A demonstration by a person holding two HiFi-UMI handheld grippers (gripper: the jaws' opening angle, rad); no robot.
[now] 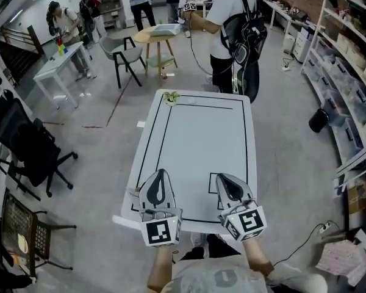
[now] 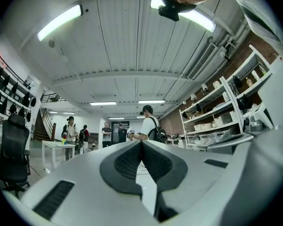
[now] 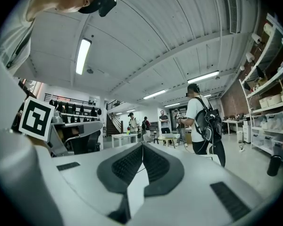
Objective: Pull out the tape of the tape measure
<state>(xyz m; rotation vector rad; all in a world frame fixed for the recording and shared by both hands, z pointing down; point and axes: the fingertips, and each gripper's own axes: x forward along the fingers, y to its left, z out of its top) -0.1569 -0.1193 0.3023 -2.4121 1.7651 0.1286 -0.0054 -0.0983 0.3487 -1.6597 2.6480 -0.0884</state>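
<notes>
A: Looking down at the left gripper point(image 1: 162, 174) first, is it holding anything?
B: No. Its two jaws are pressed together tip to tip, the dark pads meeting with nothing between them. The right gripper point(image 1: 220, 177) is the same: jaws closed flat against each other, empty.
A: Where do they sit?
B: Side by side but apart, both over the near end of a white table point(image 1: 195, 139) with a black outline, tips pointing away from the person. Each carries a marker cube point(image 1: 160, 231) at its rear end.
A: And the tape measure?
B: The only thing I can make out lying on the table is a small green-and-white object point(image 1: 171, 96), at the far edge. It is well ahead of the left gripper's tips and off to the left of the right gripper's line. It is too small to say for sure that it is the tape measure. Neither gripper touches it.
A: Anything beyond it?
B: A person in a white shirt point(image 1: 222, 17) with a black backpack point(image 1: 251, 38) stands just past the table's far end, ahead of the right gripper. Further ahead of the left gripper are a grey chair point(image 1: 125, 54) and a round wooden table point(image 1: 158, 36). A black office chair point(image 1: 24, 142) stands off the left gripper's outer side, and shelving point(image 1: 348, 60) runs along the right gripper's outer side
</notes>
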